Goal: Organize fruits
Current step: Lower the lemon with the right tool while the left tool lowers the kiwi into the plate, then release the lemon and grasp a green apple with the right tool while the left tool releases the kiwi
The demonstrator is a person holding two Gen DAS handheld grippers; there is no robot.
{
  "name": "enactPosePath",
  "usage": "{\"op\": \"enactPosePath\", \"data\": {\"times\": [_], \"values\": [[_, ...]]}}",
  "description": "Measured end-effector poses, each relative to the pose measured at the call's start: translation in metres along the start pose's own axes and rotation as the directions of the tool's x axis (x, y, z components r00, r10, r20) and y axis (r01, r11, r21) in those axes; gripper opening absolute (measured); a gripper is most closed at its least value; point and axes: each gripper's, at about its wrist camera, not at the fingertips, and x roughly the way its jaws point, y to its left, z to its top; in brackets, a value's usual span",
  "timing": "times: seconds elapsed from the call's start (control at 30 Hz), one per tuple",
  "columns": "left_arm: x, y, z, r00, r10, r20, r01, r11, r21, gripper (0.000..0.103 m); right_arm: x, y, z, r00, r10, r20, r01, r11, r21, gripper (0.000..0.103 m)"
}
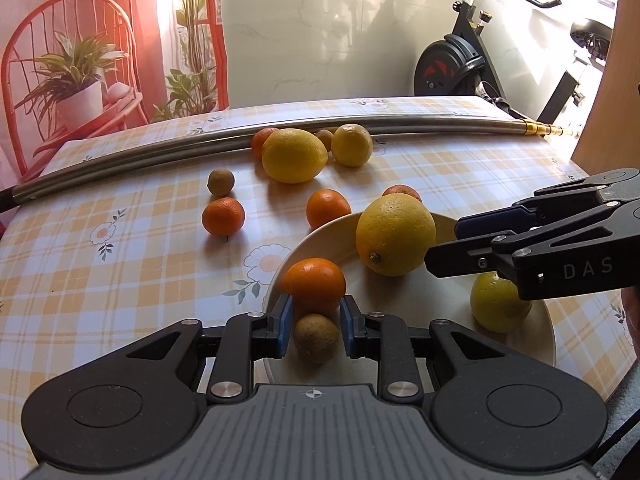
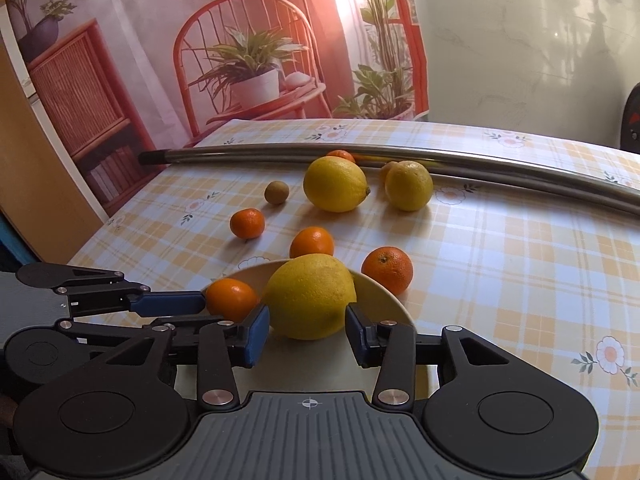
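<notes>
Okay, the sorted fruits are sitting on the round cream plate (image 1: 420, 320) at the near edge of the table. A large yellow lemon (image 2: 310, 298) is lying on its far side and a small orange mandarin (image 1: 315, 284) by its left rim. A greenish-yellow lemon (image 1: 496, 304) is on the right, half hidden under your right tool. You're probably grouping everything on the plate to clear the cloth, which is my read rather than something shown.

A small brown round fruit (image 1: 316, 338) is sitting between the blue pads of your left gripper (image 1: 316, 304), low over the plate and just on the near side of the mandarin. The jaws are standing narrow and the pads are looking pressed on both its sides, so you're gripping it, likely keeping it low for a gentle set-down.

Your right gripper (image 2: 307, 312) is pointing down at the large lemon with its jaws partly open and clamping nothing. The lemon is wider than the gap and is lying just beyond the tips. Whether they're touching it, I can't tell.

Further out, a pair of loose yellow lemons (image 2: 335, 185), several loose orange mandarins (image 2: 312, 242) and a second brown fruit (image 2: 277, 193) are waiting on the yellow-checked floral tablecloth (image 2: 520, 280). They are lying in front of a long steel tube (image 2: 280, 156), which is likely keeping them from rolling off.
</notes>
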Motion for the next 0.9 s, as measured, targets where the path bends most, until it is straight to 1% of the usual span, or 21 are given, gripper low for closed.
{"op": "enactPosePath", "data": {"times": [0.13, 0.23, 0.4, 0.57, 0.7, 0.77, 0.83, 0.9], "values": [[-0.005, -0.002, -0.005, 1.0, -0.007, 0.005, 0.007, 1.0, -0.007, 0.027, -0.013, 0.001, -0.007, 0.998, -0.055, -0.021, 0.054, 0.998, -0.039, 0.042], [-0.007, -0.001, -0.008, 1.0, -0.017, 0.007, 0.017, 0.999, -0.027, 0.027, -0.026, -0.001, -0.017, 0.996, -0.079, -0.037, 0.078, 0.996, -0.053, 0.049], [-0.008, 0.002, -0.012, 0.999, -0.034, 0.004, 0.035, 0.998, -0.061, 0.027, -0.045, -0.003, -0.032, 0.991, -0.115, -0.066, 0.11, 0.991, -0.073, 0.05], [-0.01, 0.002, -0.013, 0.999, -0.04, 0.013, 0.041, 0.997, -0.062, 0.027, -0.046, 0.002, -0.044, 0.986, -0.128, -0.104, 0.116, 0.987, -0.113, 0.049], [-0.012, 0.003, -0.014, 0.999, -0.041, 0.018, 0.043, 0.997, -0.067, 0.027, -0.042, 0.01, -0.044, 0.98, -0.173, -0.095, 0.156, 0.975, -0.16, 0.046], [-0.012, 0.005, -0.015, 0.999, -0.042, 0.02, 0.044, 0.997, -0.071, 0.027, -0.041, 0.014, -0.043, 0.98, -0.174, -0.097, 0.155, 0.971, -0.183, 0.041], [-0.012, 0.005, -0.014, 0.999, -0.044, 0.019, 0.045, 0.996, -0.073, 0.027, -0.043, 0.019, -0.043, 0.979, -0.18, -0.092, 0.157, 0.963, -0.219, 0.04], [-0.012, 0.005, -0.015, 0.999, -0.046, 0.018, 0.047, 0.996, -0.071, 0.027, -0.042, 0.022, -0.043, 0.979, -0.175, -0.107, 0.145, 0.959, -0.242, 0.039]]}}
